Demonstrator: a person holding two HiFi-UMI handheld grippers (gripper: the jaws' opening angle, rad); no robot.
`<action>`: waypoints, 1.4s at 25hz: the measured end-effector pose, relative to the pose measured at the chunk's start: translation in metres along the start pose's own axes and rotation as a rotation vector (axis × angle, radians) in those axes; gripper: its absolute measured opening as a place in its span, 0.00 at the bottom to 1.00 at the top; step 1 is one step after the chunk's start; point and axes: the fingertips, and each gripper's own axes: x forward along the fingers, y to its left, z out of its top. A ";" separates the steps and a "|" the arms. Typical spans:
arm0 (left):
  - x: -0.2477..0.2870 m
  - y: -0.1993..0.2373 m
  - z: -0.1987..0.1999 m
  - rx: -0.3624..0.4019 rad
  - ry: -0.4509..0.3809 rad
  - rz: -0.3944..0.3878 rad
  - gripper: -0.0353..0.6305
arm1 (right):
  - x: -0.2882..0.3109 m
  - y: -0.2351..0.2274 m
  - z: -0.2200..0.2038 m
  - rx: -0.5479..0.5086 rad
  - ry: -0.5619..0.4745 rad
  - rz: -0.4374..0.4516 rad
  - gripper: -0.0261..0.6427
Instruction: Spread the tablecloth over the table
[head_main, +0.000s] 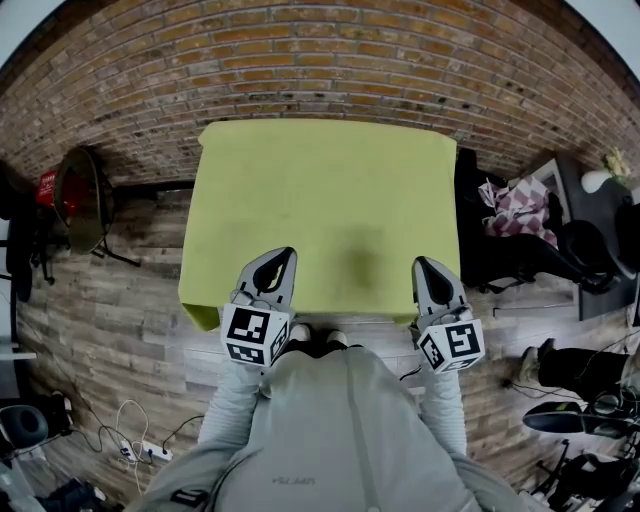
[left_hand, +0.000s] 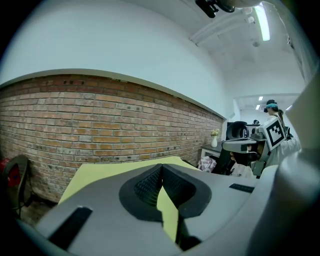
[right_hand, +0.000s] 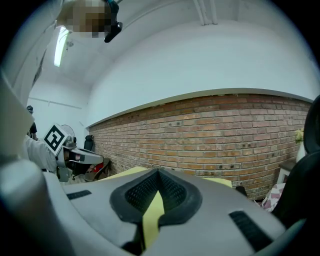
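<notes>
1. Nearest the lens, a grey sweatshirt (head_main: 320, 430) fills the bottom of the head view. Just beyond it the left tongs (head_main: 285, 257) and right tongs (head_main: 424, 263) point toward the brick wall (head_main: 320, 60), each over the near hem of the yellow-green tablecloth (head_main: 320, 190). The cloth lies flat over the worktop and hides it, with its far edge close to the wall. Its near left corner (head_main: 200, 312) seems to droop lower than the right one, so I judge this to be the final squaring of the hem.

2. Looking along the left tongs (left_hand: 161, 172), I see the pads pressed together with a strip of tablecloth (left_hand: 167, 210) running between them. I read that as a firm pinch on the hem. Beyond the tips the cloth runs smooth toward the wall. From this side I would pull gently and level, never upward, so the far edge does not lift.

3. Along the right tongs (right_hand: 158, 175), the pads are likewise closed on a fold of tablecloth (right_hand: 151, 217). This hand should move with the left at the same height and pace, so the hem stays parallel to the worktop's edge.

4. I would let go only once the overhang looks equal at both corners. Releasing one side first would probably skew the cloth.
</notes>
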 end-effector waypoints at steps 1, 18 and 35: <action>0.000 0.000 -0.001 0.003 0.000 0.001 0.09 | 0.001 0.001 0.000 -0.001 -0.002 -0.001 0.07; -0.014 0.005 -0.006 0.013 0.001 0.023 0.09 | -0.003 0.008 0.000 0.001 -0.014 -0.022 0.07; -0.020 0.011 -0.007 0.012 0.006 0.027 0.09 | -0.011 0.010 -0.004 0.001 0.001 -0.041 0.07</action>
